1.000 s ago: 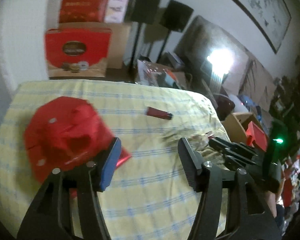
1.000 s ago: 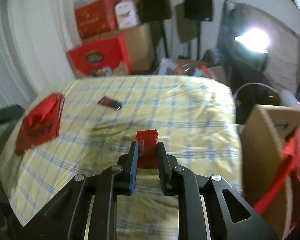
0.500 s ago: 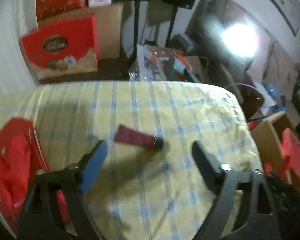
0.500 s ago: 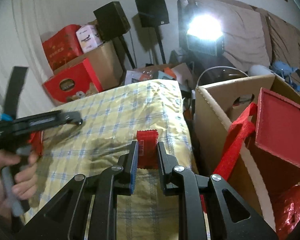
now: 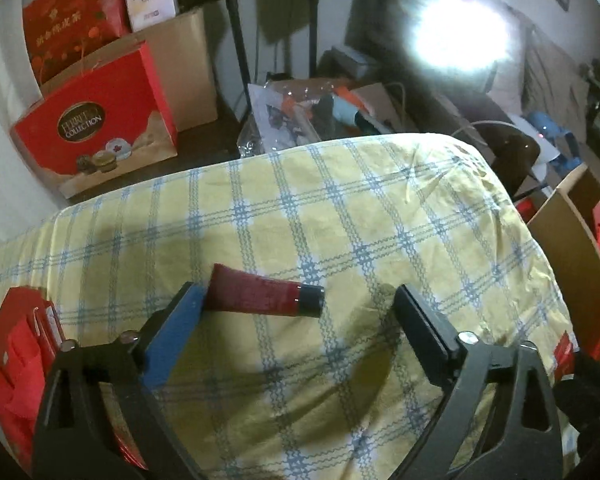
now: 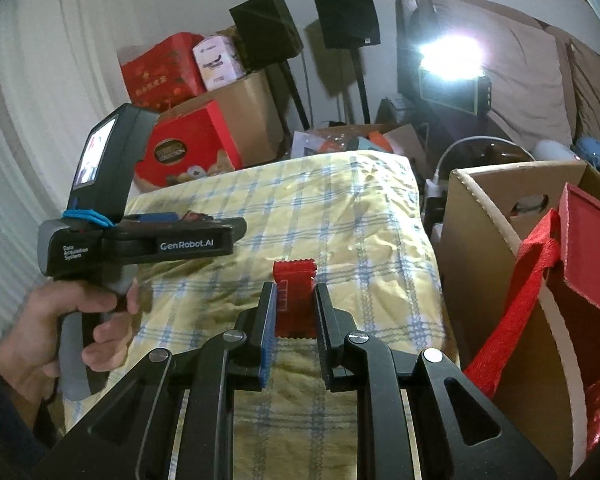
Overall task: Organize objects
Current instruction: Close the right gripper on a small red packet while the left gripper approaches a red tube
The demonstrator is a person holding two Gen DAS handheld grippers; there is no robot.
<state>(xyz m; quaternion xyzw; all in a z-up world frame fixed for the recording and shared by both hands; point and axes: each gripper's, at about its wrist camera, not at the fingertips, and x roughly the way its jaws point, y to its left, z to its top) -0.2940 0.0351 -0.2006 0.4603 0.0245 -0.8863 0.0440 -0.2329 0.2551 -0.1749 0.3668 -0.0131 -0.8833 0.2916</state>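
A dark red tube (image 5: 256, 296) with a black cap lies on the yellow checked tablecloth (image 5: 380, 220). My left gripper (image 5: 296, 290) hangs open just over it, jaws wide. The tube's flat end sits by the blue pad (image 5: 172, 332) and the cap points toward the other finger. A flat red bag (image 5: 16, 360) lies at the cloth's left edge. My right gripper (image 6: 294, 286) is shut on a small red snack packet (image 6: 294, 300), held upright above the cloth's near right part. A person's hand (image 6: 60, 320) grips the left gripper's handle in the right wrist view.
A cardboard box (image 6: 480, 216) stands right of the table and holds a red gift box (image 6: 588, 248) with a red strap (image 6: 516, 300). Behind the table are a red chocolate box (image 5: 96, 128), brown cartons, two speaker stands and a glaring lamp (image 6: 452, 56).
My left gripper left the red bag, swung right and down over the tube, and its jaws widened. My right gripper turned toward the cardboard box, packet still gripped.
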